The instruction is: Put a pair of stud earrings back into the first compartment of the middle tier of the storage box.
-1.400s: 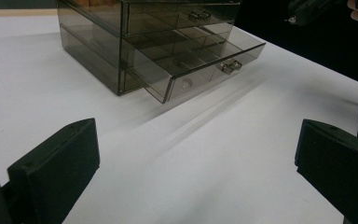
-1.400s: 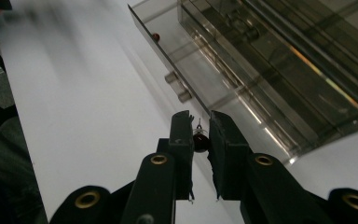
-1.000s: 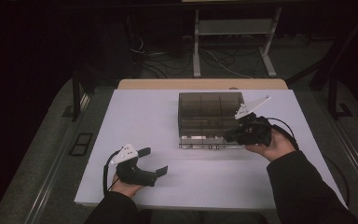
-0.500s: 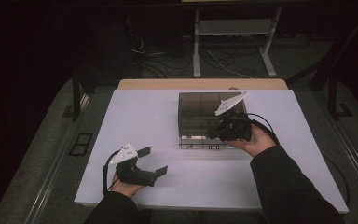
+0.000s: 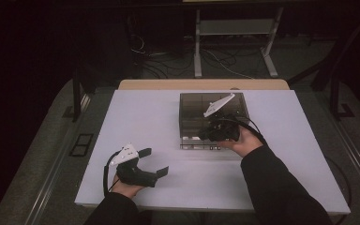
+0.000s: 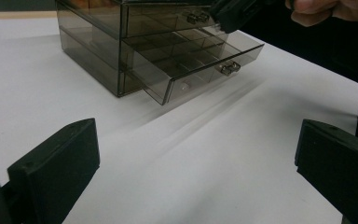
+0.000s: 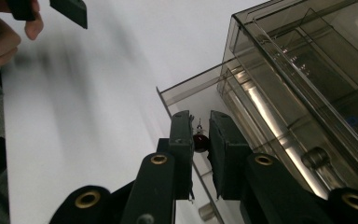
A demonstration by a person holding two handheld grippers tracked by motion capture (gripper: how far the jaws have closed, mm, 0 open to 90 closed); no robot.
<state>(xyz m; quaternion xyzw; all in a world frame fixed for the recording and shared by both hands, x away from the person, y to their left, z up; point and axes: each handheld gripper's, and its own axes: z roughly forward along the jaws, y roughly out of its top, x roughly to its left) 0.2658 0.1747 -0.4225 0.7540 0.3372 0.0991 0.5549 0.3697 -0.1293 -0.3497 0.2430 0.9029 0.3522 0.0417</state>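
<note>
White tabletop (image 5: 140,112) | R tongs (image 7: 199,140) clenched on small dark red bead (image 7: 199,143), moved from organizer's (image 5: 192,110) right side to over its open bottom drawer (image 6: 200,70) → drop-in likely next | L tongs (image 5: 152,161) released, idle front-left of organizer

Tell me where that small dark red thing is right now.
In the right gripper view the small dark red thing sits pinched in the right gripper, just above the pulled-out bottom drawer of the smoky plastic drawer box.

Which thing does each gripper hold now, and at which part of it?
The right gripper pinches a small dark red bead at its sides, above the open drawer. The left gripper holds nothing.
</note>
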